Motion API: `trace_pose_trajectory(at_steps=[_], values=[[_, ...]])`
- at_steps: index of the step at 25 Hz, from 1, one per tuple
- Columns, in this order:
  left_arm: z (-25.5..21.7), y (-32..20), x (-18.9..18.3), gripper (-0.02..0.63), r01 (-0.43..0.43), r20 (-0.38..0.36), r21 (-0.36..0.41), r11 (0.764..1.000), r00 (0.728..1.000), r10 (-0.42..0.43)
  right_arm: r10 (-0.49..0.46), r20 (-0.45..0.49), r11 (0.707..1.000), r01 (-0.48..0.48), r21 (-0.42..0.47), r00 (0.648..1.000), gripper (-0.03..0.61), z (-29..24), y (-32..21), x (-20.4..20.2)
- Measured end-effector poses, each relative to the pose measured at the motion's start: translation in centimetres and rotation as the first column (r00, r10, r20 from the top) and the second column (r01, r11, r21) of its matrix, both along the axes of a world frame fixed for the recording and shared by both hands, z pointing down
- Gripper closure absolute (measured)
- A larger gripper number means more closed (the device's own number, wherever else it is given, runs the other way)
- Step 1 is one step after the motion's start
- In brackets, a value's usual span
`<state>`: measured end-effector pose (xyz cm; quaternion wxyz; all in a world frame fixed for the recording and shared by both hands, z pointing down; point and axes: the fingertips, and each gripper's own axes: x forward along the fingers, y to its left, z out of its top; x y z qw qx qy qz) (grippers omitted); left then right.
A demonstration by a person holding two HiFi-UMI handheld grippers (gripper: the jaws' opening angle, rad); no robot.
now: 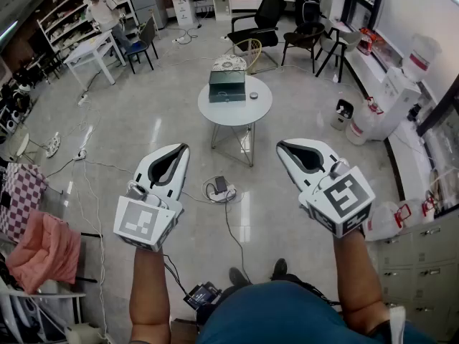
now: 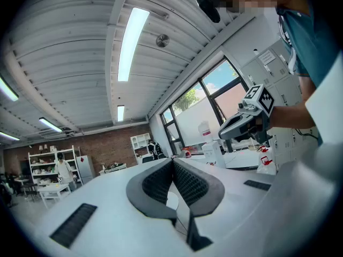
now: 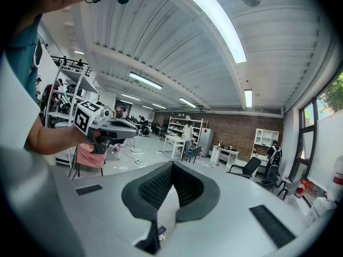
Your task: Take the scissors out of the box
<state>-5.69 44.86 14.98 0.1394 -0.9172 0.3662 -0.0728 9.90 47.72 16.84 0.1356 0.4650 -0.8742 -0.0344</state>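
Observation:
A dark green box [image 1: 227,86] sits shut on a small round white table [image 1: 237,112] some way in front of me; no scissors show in any view. My left gripper [image 1: 182,148] and right gripper [image 1: 281,146] are held up side by side over the floor, well short of the table. In the left gripper view the left gripper [image 2: 172,161] has its dark ribbed pads pressed together at the tips with nothing between them. The right gripper [image 3: 172,165] looks the same in the right gripper view. Each gripper view also shows the other gripper off to the side.
A power strip with cables [image 1: 219,188] lies on the floor between me and the table. Black chairs [image 1: 259,21] stand behind the table. Pink cloth on a chair [image 1: 44,249] is at my left, drawers [image 1: 423,253] and water bottles [image 1: 419,54] at my right.

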Motion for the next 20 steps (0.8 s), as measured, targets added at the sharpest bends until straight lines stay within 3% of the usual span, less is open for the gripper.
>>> trace_pose_trajectory(at_steps=[12,20], values=[[0.7,-0.6,-1.8,0.595,-0.009,-0.004,-0.010,1.000,1.000,0.009,0.014,-0.009,1.000,-0.014,-0.008,1.000,0.541,0.4,-0.5,-2.0],[0.9,-1.3,-5.3,0.595,-0.006,-0.005,-0.016,1.000,1.000,0.006,0.048,0.028,0.999,-0.049,0.017,0.998,0.540,-0.2,-1.0,-5.0]])
